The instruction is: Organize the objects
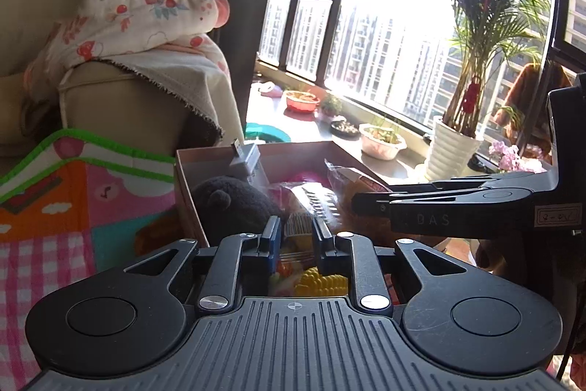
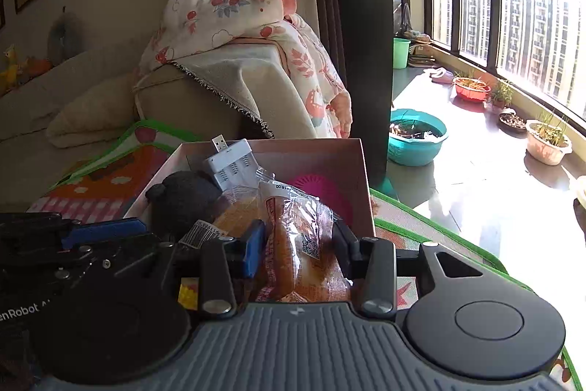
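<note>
A pink cardboard box (image 2: 360,167) sits on a colourful play mat. It holds a dark plush toy (image 2: 183,196), a white battery charger (image 2: 230,163), a pink round item (image 2: 318,189) and wrapped bread. My right gripper (image 2: 298,237) is shut on the wrapped bread (image 2: 300,251) over the box's near end. My left gripper (image 1: 296,233) is closed down on a clear packet with a barcode (image 1: 298,226); yellow toy corn (image 1: 322,281) lies below it. The box (image 1: 183,178) and plush toy (image 1: 234,200) also show in the left wrist view. The right gripper shows there from the side (image 1: 370,200).
A beige sofa arm draped with a floral blanket (image 2: 238,24) stands behind the box. The play mat (image 1: 73,207) spreads to the left. Plant pots, a teal basin (image 2: 417,138) and a potted palm (image 1: 454,149) line the sunny window ledge to the right.
</note>
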A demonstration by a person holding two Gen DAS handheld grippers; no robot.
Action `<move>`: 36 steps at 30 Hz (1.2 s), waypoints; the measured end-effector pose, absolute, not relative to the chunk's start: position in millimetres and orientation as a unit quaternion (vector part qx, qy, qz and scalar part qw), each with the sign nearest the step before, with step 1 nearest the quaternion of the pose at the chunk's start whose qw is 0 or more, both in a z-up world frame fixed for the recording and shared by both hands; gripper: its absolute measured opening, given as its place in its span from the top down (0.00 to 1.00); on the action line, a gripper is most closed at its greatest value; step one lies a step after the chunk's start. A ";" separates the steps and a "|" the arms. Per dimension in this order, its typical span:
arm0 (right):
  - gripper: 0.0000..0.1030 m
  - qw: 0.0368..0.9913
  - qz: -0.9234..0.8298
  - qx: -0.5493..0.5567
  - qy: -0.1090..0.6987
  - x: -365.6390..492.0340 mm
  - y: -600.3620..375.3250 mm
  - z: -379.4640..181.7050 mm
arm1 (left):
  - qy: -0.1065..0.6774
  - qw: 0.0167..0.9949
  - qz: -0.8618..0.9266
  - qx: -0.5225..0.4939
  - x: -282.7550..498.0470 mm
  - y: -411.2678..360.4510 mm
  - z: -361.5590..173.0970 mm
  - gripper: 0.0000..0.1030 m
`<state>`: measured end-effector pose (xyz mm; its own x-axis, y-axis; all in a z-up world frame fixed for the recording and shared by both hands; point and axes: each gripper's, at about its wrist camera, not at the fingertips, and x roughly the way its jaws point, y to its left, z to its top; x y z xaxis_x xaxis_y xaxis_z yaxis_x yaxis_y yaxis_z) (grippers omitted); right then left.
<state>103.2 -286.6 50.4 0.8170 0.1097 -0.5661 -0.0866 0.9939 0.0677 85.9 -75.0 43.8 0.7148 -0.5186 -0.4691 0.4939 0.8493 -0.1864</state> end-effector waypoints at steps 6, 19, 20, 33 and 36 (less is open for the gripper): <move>0.56 0.949 0.080 0.073 0.298 97.1 -321.4 64.1 | 0.261 0.940 -0.210 -0.063 80.1 -38.8 59.2 0.78; 0.44 0.947 0.062 -0.069 0.308 27.8 -320.5 26.3 | 0.350 0.921 -0.159 -0.055 96.3 -44.7 32.6 0.60; 0.44 0.944 0.066 -0.067 0.316 31.7 -318.6 22.4 | 0.351 0.924 -0.146 -0.049 96.0 -44.8 32.0 0.48; 0.42 0.940 0.125 -0.075 0.308 105.6 -201.9 21.3 | 0.329 0.941 -0.011 -0.080 122.0 68.9 24.0 0.00; 0.42 0.941 0.112 -0.071 0.312 107.1 -194.5 20.6 | 0.317 0.946 -0.010 -0.063 121.7 71.7 25.3 0.00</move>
